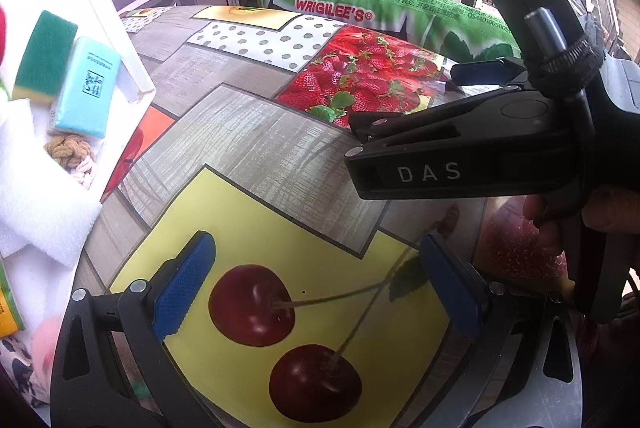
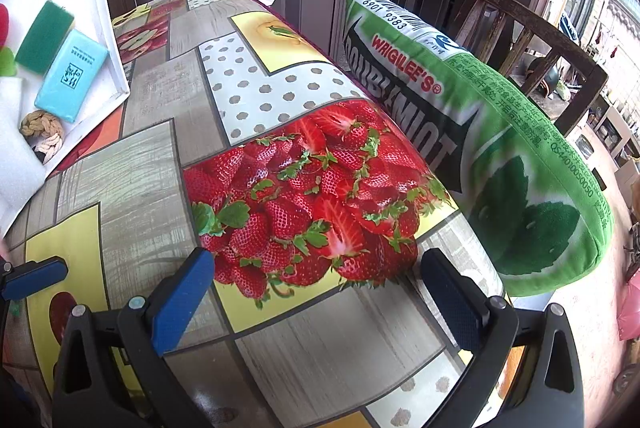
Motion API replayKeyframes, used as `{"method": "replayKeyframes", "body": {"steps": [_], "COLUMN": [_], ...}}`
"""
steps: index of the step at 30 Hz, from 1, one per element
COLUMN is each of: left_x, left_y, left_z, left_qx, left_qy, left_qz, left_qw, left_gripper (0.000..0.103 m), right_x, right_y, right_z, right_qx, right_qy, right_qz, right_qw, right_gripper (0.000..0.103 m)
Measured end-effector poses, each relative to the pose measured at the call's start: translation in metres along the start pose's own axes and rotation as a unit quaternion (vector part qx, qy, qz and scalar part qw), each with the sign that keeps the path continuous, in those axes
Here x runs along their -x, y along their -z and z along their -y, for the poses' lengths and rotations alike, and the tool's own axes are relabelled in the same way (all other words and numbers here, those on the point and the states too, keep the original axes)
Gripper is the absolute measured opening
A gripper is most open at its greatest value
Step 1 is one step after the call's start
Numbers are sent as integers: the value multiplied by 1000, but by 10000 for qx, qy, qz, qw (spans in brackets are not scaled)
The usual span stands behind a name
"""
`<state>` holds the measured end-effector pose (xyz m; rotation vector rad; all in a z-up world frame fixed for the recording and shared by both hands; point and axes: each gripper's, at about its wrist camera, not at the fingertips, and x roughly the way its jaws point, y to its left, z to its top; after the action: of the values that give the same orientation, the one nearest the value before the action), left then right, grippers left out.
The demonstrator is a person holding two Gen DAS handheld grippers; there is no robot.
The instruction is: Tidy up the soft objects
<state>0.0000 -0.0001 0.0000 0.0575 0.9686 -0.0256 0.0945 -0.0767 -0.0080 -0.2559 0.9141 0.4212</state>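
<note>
Both tools hang empty over the worktop [image 2: 152,164], fingers spread with nothing between them: the left tool [image 1: 316,288] above the printed cherries, the right tool [image 2: 316,292] just short of the strawberry print. In the left view the right tool [image 1: 472,132] shows from the side, close ahead and to the right.

The likely next target is the green pillow [image 2: 500,156], leaning against the far right edge of the worktop, ahead and right of the right tool and partly past the edge. It looks big and squashy against the spread of the fingers, so a pinch at a corner may catch only a fold of cover; the bulk could then sag, slip out, or topple off the edge to the floor. The two tools are also near each other, so a careless reach by the left one could knock the right.

At far left, a white tray [image 2: 116,68] holds the small soft things: a green sponge [image 2: 42,36], a blue pack [image 2: 72,76], a rope knot [image 2: 42,134] and white foam [image 1: 44,200]. Swinging the pillow that way could sweep them out.
</note>
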Motion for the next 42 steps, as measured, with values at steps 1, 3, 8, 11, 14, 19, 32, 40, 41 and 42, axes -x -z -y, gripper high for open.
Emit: {"method": "replayKeyframes", "body": {"steps": [1, 3, 8, 11, 14, 19, 32, 40, 41, 42], "left_x": [0, 0, 0, 0, -1, -1, -1, -1, -1, -1], "left_y": [0, 0, 0, 0, -1, 0, 0, 0, 0, -1], "left_z": [0, 0, 0, 1, 2, 2, 2, 2, 2, 2], "left_qx": [1, 1, 5, -1, -3, -2, -2, -1, -1, -1], "left_qy": [1, 2, 6, -2, -4, -3, -1, 0, 0, -1], "left_qz": [0, 0, 2, -1, 0, 0, 1, 0, 1, 1], "left_qw": [10000, 10000, 10000, 10000, 10000, 10000, 10000, 10000, 10000, 10000], "left_gripper": [102, 102, 102, 102, 102, 102, 102, 102, 102, 102], "right_x": [0, 0, 1, 2, 0, 0, 0, -1, -1, -1], "right_y": [0, 0, 1, 1, 0, -1, -1, -2, -2, -2], "right_z": [0, 0, 0, 1, -1, -1, -1, -2, -2, -2], "right_qx": [0, 3, 4, 8, 10, 10, 17, 19, 20, 22], "right_qy": [0, 0, 2, 4, 5, 4, 5, 5, 6, 6], "right_qz": [0, 0, 0, 1, 1, 1, 1, 2, 2, 3], "right_qw": [10000, 10000, 10000, 10000, 10000, 10000, 10000, 10000, 10000, 10000], "right_gripper": [103, 103, 103, 103, 103, 103, 103, 103, 103, 103]}}
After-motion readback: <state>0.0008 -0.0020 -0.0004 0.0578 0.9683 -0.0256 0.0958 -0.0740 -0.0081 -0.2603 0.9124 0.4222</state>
